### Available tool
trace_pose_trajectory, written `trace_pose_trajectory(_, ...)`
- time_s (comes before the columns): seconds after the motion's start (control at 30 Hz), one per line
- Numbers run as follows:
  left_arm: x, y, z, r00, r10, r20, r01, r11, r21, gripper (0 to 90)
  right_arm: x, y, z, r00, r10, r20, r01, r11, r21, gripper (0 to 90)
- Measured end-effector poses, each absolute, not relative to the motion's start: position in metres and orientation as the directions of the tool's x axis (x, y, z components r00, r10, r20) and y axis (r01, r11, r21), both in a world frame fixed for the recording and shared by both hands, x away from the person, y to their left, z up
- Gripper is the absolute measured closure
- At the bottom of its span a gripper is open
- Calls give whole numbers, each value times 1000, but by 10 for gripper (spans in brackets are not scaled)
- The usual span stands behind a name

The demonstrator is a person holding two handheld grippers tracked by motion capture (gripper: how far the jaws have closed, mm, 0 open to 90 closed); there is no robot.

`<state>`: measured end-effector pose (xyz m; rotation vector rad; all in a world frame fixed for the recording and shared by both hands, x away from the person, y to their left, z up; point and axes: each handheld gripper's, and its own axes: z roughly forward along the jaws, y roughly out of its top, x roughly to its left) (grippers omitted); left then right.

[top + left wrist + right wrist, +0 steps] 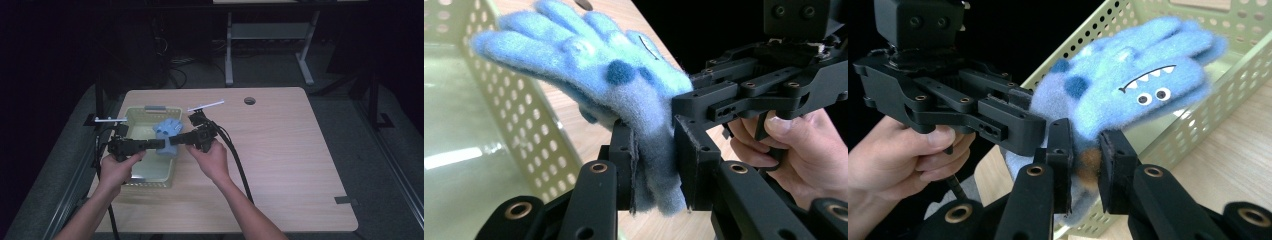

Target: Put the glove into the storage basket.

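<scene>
A fuzzy blue glove (167, 131) with darker spots and a monster face hangs in the air over the right rim of the pale green basket (131, 114). Both grippers hold it by the cuff. My left gripper (159, 144) comes in from the left and is shut on the glove (624, 85) at its cuff. My right gripper (174, 140) comes in from the right, shut on the glove (1128, 85) from the other side. The glove's fingers point away from me, toward the basket's far side.
The perforated basket (1168, 135) stands at the left of the wooden table (280, 150). Two white sticks (206, 105) rise from the grippers. Black cables (239, 165) trail toward me across the table. A round hole (249, 100) sits near the far edge.
</scene>
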<state>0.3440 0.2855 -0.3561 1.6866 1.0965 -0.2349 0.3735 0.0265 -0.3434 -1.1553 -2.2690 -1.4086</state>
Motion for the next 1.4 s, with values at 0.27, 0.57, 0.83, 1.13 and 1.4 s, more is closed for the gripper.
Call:
trace_pose_trajectory(0.27,341,301,-361,540,557,-631,760,0,650,711,375,43,-348,-668,497,553,719,240,652,779)
trace_pose_trajectory(0.57,341,317,-363,527,567,-632,762,13,647,712,377,60,-351,-657,489,573,732,236,639,778)
trace_pose_trajectory(0.83,341,326,-366,515,577,-634,772,9,635,713,379,70,-357,-662,483,574,732,248,635,778)
trace_pose_trajectory(1.13,343,335,-372,485,592,-644,791,17,611,714,384,81,-365,-661,475,582,737,260,624,778)
trace_pose_trajectory(1.4,346,344,-379,462,595,-658,808,25,589,715,389,90,-374,-652,466,599,748,262,610,778)
